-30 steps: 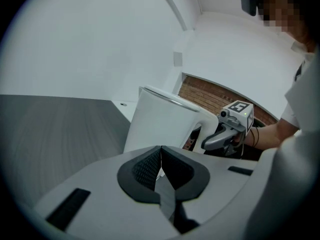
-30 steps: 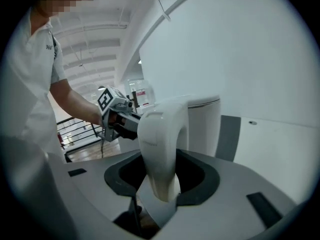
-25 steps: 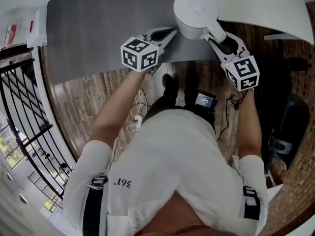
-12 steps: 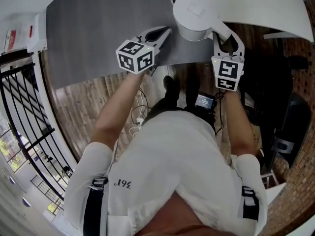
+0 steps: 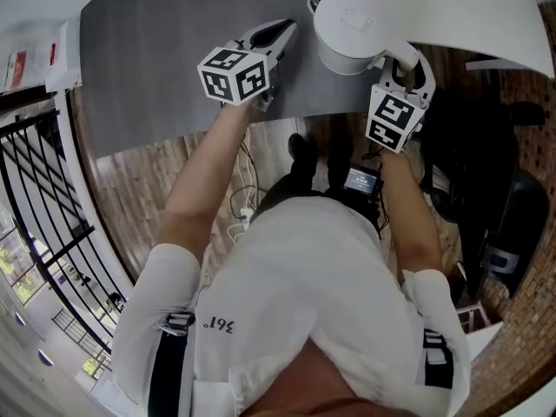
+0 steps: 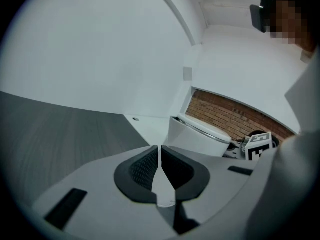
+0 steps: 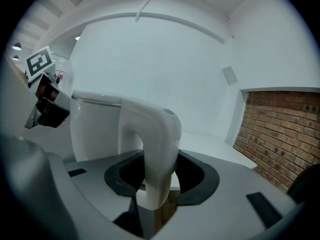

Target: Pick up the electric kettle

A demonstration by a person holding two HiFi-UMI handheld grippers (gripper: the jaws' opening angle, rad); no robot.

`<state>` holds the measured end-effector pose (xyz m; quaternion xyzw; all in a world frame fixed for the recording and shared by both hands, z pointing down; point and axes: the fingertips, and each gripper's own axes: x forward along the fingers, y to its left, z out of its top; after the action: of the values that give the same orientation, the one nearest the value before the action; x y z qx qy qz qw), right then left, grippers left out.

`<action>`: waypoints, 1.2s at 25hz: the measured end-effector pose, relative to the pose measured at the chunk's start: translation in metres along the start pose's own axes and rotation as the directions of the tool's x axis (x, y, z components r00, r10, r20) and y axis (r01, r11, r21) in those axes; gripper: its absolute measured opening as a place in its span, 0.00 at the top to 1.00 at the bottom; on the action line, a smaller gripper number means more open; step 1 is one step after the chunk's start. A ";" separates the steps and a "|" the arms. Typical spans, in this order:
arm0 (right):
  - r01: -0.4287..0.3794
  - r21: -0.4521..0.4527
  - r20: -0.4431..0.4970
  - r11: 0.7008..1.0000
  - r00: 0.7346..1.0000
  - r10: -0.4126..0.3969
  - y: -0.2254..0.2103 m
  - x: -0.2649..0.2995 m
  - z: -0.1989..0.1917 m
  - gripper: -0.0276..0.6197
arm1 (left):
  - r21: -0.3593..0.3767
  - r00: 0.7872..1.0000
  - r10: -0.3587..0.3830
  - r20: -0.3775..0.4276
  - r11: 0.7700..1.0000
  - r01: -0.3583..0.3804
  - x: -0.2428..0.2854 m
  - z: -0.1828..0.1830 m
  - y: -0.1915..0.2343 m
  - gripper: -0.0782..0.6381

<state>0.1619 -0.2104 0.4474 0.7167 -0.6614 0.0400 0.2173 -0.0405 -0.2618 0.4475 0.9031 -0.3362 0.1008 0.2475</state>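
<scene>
The right claw [image 5: 401,59] points forward, clamped on the white kettle [image 5: 347,24] handle [image 7: 155,134]. The left claw [image 5: 274,33], jaws together, is held over the grey bench [image 5: 156,59], left of the kettle.

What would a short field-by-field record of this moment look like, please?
kettle: white, electric, lid down, at the near edge of the dark grey table
right gripper: jaws closed on the kettle's handle
left gripper: jaws together, nothing between them; over the table, to the left of the kettle and apart from it
lifted: cannot tell whether the kettle is off the table yet
</scene>
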 end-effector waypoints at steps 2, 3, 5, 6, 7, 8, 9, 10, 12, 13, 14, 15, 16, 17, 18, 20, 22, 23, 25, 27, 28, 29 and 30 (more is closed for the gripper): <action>0.008 -0.005 -0.011 1.000 1.000 -0.008 -0.001 0.005 0.000 0.71 | 0.023 1.000 -0.015 -0.023 1.000 0.016 0.008 0.002 0.002 0.88; 0.005 -0.008 -0.014 1.000 1.000 -0.005 -0.001 0.008 -0.001 0.73 | 0.036 0.999 -0.026 -0.035 0.999 0.027 0.013 0.003 0.001 0.88; -0.010 0.006 -0.010 1.000 1.000 0.010 0.000 0.013 -0.002 0.75 | 0.047 0.998 -0.051 -0.047 0.998 0.053 0.021 0.004 0.000 0.88; -0.022 0.015 -0.005 1.000 1.000 0.022 0.000 0.015 -0.001 0.75 | 0.042 0.997 -0.066 -0.043 0.997 0.068 0.024 0.005 0.000 0.88; -0.036 0.023 0.001 0.999 0.999 0.036 0.001 0.016 0.000 0.76 | 0.033 0.996 -0.083 -0.033 0.996 0.084 0.027 0.008 -0.001 0.88; -0.052 0.027 0.007 0.998 0.999 0.051 0.001 0.017 0.002 0.76 | 0.022 0.995 -0.100 -0.019 0.995 0.101 0.029 0.010 -0.001 0.88; -0.066 0.029 0.013 0.997 0.998 0.066 0.001 0.018 0.003 0.76 | 0.008 0.993 -0.116 -0.005 0.993 0.116 0.032 0.013 -0.002 0.88; -0.078 0.032 0.017 0.996 0.997 0.078 0.001 0.019 0.003 0.76 | -0.007 0.992 -0.128 0.009 0.992 0.128 0.034 0.016 -0.002 0.88; -0.097 0.036 0.017 0.995 0.995 0.097 0.001 0.021 0.003 0.76 | -0.025 0.990 -0.141 0.030 0.990 0.142 0.036 0.020 -0.003 0.89; -0.105 0.037 0.016 0.994 0.994 0.105 0.000 0.022 0.003 0.76 | -0.031 0.988 -0.147 0.041 0.988 0.148 0.036 0.022 -0.004 0.89; -0.112 0.038 0.016 0.993 0.994 0.112 0.000 0.022 0.003 0.76 | -0.038 0.987 -0.154 0.055 0.987 0.157 0.035 0.023 -0.005 0.89; -0.118 0.040 0.018 0.992 0.993 0.118 0.000 0.023 0.003 0.76 | -0.043 0.984 -0.162 0.069 0.985 0.165 0.034 0.024 -0.006 0.89; -0.122 0.041 0.018 0.992 0.992 0.122 0.000 0.023 0.003 0.76 | -0.047 0.982 -0.170 0.081 0.984 0.174 0.033 0.024 -0.007 0.89; -0.124 0.042 0.019 0.991 0.992 0.124 -0.001 0.023 0.002 0.76 | -0.048 0.980 -0.178 0.091 0.982 0.183 0.032 0.025 -0.009 0.89; -0.124 0.042 0.019 0.991 0.992 0.124 -0.001 0.023 0.002 0.76 | -0.049 0.977 -0.187 0.099 0.980 0.193 0.031 0.026 -0.011 0.89; -0.122 0.042 0.023 0.992 0.992 0.121 -0.002 0.024 0.003 0.76 | -0.049 0.973 -0.205 0.104 0.976 0.210 0.031 0.026 -0.014 0.89; -0.122 0.034 0.032 0.992 0.992 0.121 0.000 0.023 0.006 0.76 | -0.047 0.972 -0.213 0.098 0.975 0.219 0.030 0.023 -0.013 0.89; -0.123 0.026 0.038 0.992 0.992 0.122 0.002 0.022 0.006 0.76 | -0.049 0.974 -0.208 0.093 0.976 0.213 0.029 0.021 -0.009 0.89; -0.119 0.002 0.044 0.993 0.992 0.119 0.003 0.020 0.006 0.76 | -0.064 0.981 -0.172 0.089 0.982 0.178 0.029 0.019 0.003 0.89; -0.118 -0.011 0.050 0.993 0.992 0.118 0.003 0.020 0.005 0.76 | -0.081 0.987 -0.134 0.094 0.987 0.142 0.032 0.021 0.015 0.89; -0.122 -0.015 0.054 0.992 0.991 0.122 0.002 0.021 0.004 0.76 | -0.085 0.987 -0.131 0.095 0.987 0.139 0.035 0.023 0.017 0.89; -0.127 -0.019 0.057 0.992 0.990 0.128 0.002 0.022 0.004 0.76 | -0.084 0.986 -0.139 0.094 0.986 0.147 0.038 0.024 0.015 0.89; -0.131 -0.023 0.057 0.991 0.990 0.132 0.001 0.023 0.004 0.76 | -0.080 0.984 -0.153 0.091 0.984 0.161 0.042 0.024 0.011 0.89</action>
<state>0.1623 -0.2335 0.4520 0.6704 -0.7136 0.0270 0.2016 -0.0158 -0.3047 0.4452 0.9186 -0.2781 0.0278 0.2795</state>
